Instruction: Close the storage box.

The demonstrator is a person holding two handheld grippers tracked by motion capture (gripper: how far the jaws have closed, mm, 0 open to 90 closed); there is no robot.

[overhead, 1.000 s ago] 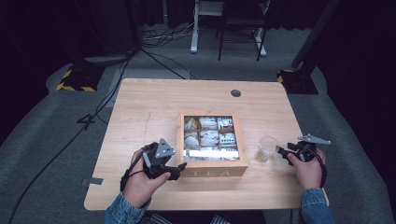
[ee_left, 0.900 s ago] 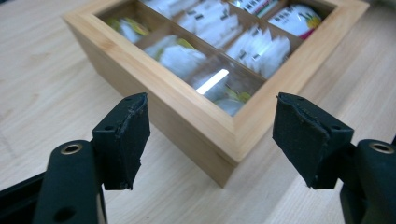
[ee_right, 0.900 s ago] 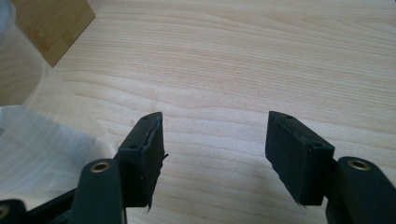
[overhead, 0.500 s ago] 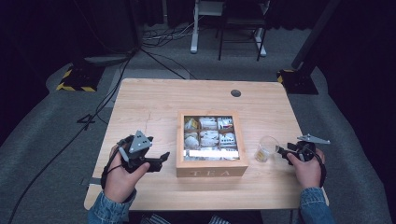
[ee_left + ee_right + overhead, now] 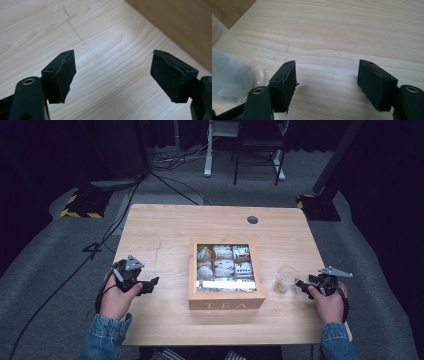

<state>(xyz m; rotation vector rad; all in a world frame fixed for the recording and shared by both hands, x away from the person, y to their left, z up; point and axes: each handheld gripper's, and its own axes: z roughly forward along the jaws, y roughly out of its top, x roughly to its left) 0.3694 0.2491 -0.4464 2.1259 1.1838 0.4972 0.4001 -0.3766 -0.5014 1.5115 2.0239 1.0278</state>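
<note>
Two grippers are standing wide with nothing inside. The right gripper (image 5: pixel 301 282) is sitting just beside the little glass cup (image 5: pixel 285 279); a careless nudge could be tipping it. The left gripper (image 5: pixel 152 282) is waiting near the tea box (image 5: pixel 226 304).

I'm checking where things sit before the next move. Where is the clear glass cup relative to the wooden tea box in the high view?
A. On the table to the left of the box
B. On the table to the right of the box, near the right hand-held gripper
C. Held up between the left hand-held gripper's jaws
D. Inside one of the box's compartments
B: the clear glass cup stands on the table just right of the wooden tea box, close to the right hand-held gripper, whose open jaws hold nothing.
</note>
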